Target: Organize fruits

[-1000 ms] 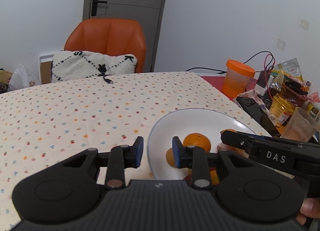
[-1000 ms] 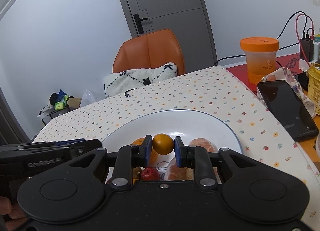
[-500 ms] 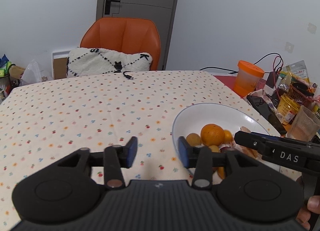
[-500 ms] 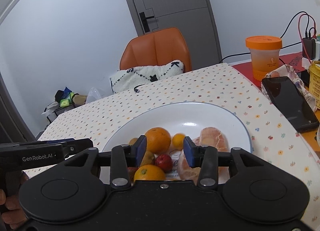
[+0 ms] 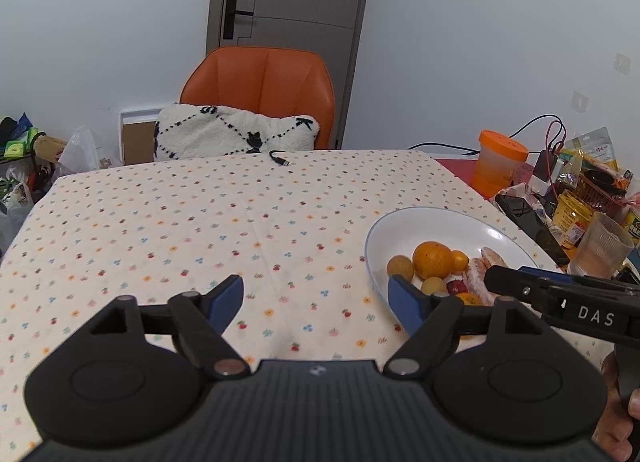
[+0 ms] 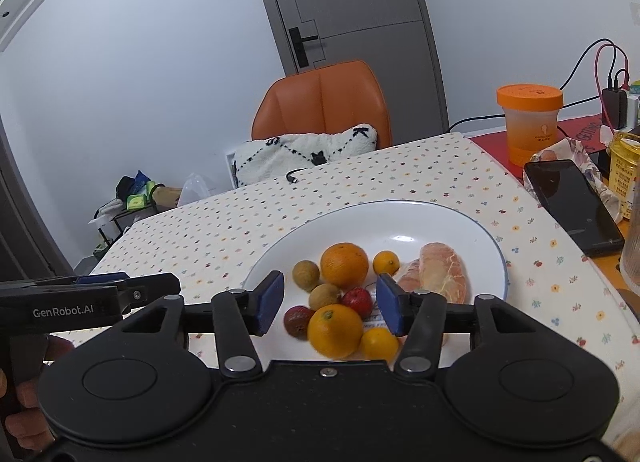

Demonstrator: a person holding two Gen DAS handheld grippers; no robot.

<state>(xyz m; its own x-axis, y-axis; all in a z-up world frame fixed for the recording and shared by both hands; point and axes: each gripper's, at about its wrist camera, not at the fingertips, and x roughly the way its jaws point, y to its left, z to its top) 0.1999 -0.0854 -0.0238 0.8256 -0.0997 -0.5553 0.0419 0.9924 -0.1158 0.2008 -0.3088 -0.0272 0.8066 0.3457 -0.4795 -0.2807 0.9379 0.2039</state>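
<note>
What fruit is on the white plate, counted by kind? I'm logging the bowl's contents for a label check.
Large oranges: 2
Small kumquat-like oranges: 2
Brown longan-like fruits: 2
Small red fruits: 2
Peeled pinkish citrus segments: 1 cluster
Total: 9 items on the plate

1. The plate's (image 6: 472, 228) near rim is hidden behind the right gripper (image 6: 330, 304).
2. The glass (image 6: 633, 258) is cut off by the frame edge.
3. The yellow jar's (image 6: 626, 166) label text is too small to read.
</note>
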